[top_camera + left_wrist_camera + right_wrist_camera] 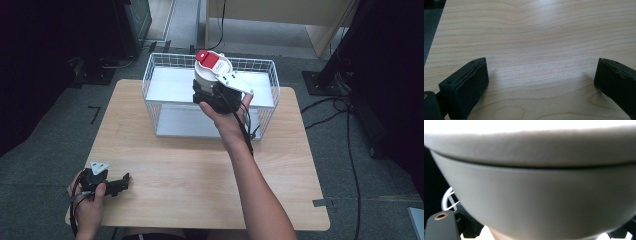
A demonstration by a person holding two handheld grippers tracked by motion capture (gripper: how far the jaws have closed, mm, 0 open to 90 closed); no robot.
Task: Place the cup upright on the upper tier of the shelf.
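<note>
A white round container [206,74] with a red and white lid [211,59] is held up over the white wire basket [159,62] at the far side of the table. My right gripper [209,94] grips it from below, shut on its body. In the right gripper view the container's pale wall [536,197] sits right against the camera and hides the jaws. My left gripper [121,183] rests low on the table's near left corner. In the left gripper view it [541,72] is open, both black fingers [470,81] wide apart over bare wood.
The wooden table [200,170] stands on grey carpet. The basket has a grey floor and a lower shelf. Cables [330,107] and dark stands lie on the floor to the right, and dark equipment stands at the back left.
</note>
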